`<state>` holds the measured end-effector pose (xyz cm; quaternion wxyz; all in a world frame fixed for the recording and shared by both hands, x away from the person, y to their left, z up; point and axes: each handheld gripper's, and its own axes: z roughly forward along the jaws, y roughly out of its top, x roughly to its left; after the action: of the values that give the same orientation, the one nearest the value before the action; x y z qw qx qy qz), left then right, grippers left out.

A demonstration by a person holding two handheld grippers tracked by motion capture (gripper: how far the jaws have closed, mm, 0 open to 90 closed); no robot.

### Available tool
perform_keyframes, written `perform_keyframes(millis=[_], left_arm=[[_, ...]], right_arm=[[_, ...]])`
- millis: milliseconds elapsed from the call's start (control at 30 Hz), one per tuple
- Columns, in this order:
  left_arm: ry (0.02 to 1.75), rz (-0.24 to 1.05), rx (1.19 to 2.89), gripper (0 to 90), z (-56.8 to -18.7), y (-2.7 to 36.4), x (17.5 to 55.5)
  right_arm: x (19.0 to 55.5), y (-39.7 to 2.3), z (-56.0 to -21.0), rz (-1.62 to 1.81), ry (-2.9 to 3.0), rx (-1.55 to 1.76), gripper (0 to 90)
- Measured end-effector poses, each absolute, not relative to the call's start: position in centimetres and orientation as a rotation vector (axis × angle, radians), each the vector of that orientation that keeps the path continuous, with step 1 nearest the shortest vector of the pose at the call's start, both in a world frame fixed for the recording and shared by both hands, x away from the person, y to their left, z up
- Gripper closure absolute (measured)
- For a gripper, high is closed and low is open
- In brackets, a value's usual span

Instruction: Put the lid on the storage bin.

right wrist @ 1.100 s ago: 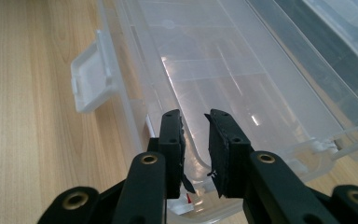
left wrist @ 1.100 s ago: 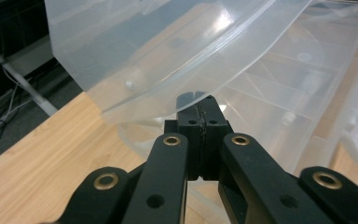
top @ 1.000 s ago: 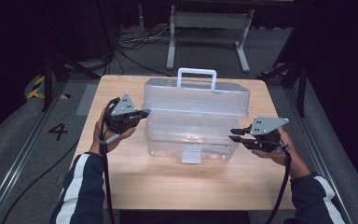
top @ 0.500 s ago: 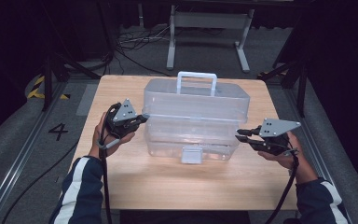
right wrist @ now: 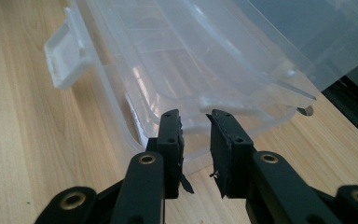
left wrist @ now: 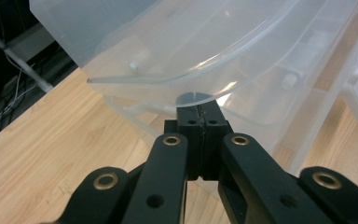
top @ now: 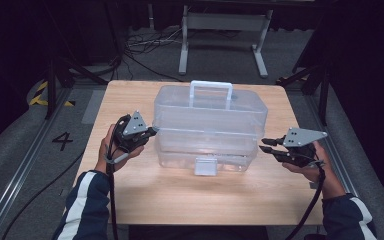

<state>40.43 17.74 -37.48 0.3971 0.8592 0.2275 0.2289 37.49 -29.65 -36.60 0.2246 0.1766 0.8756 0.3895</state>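
Observation:
A clear plastic storage box [top: 210, 125] with a white carry handle [top: 210, 87] and a front latch [top: 205, 166] stands on the wooden table [top: 180, 200]. My left gripper [top: 155, 131] is shut with nothing between its jaws. Its tips [left wrist: 200, 112] rest right under the curved lid rim at the left end of the box [left wrist: 214, 46]. My right gripper [top: 264, 145] hovers just off the right end of the box, apart from it. Its jaws [right wrist: 193, 119] have just opened a little and stand slightly apart, nothing between them, pointing at the box [right wrist: 191, 56] below the lid edge.
The table's front half lies bare in front of the box. A metal stand [top: 225, 30] and cables [top: 140, 45] sit on the dark floor behind the table. A floor rail with a "4" mark [top: 62, 141] runs along the left.
My right gripper has drawn to the right, away from the box's right end. The left gripper stays at the left end of the box.

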Motion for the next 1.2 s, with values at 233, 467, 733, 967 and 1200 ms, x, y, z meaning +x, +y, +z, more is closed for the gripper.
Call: perform_keyframes(millis=[233, 467, 733, 967, 1200], left_arm=[[0.582, 0.571, 2.179, 90.0, -37.9, 17.7, 40.1], [0.586, 0.578, 2.205, 90.0, -38.3, 17.7, 39.9], [0.600, 0.577, 2.230, 90.0, -38.9, 17.9, 39.7], [0.604, 0.576, 2.249, 90.0, -39.3, 18.1, 39.6], [0.605, 0.570, 2.263, 90.0, -39.7, 17.9, 39.5]], right_arm=[[37.6, -30.2, -36.8, 1.077, 2.405, 0.520, 73.7], [37.8, -30.3, -37.0, 1.069, 2.411, 0.532, 72.6], [37.8, -30.0, -37.2, 1.067, 2.405, 0.548, 71.9], [37.7, -29.8, -37.6, 1.036, 2.431, 0.540, 70.9], [37.5, -29.8, -37.9, 1.035, 2.447, 0.544, 69.3]])
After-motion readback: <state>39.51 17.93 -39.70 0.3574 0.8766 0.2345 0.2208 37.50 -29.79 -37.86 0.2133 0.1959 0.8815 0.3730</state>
